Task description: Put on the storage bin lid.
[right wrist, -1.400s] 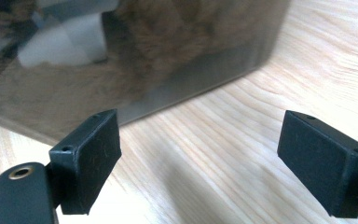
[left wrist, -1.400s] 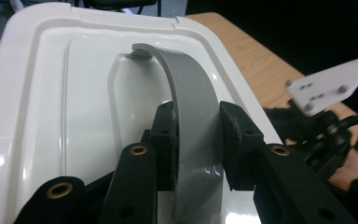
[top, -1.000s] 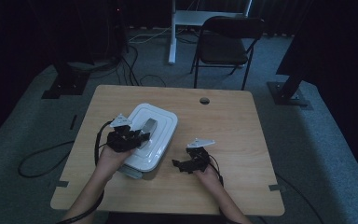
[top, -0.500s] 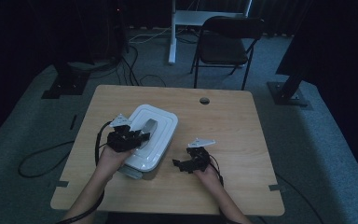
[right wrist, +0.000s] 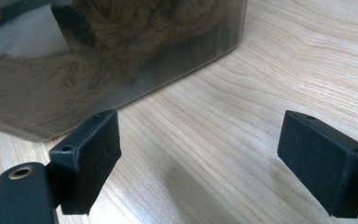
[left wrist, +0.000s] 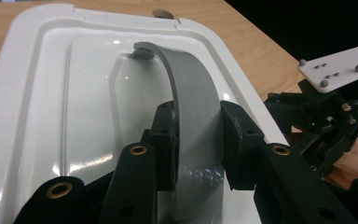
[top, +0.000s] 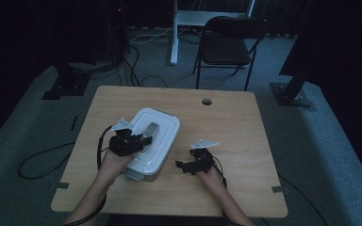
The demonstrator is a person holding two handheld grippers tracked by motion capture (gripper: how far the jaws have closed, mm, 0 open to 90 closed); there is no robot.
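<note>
Nothing shifted across the last second: same poses, same layout. Left gripper clamped on the grey arched handle of the white-lidded storage box, sitting at about 8 o'clock of the counter centre. Right gripper spread wide and empty, resting on the wood just at 3 o'clock of the box's translucent wall. Probably poised to lift or unlatch the lid; no progress yet.
</note>
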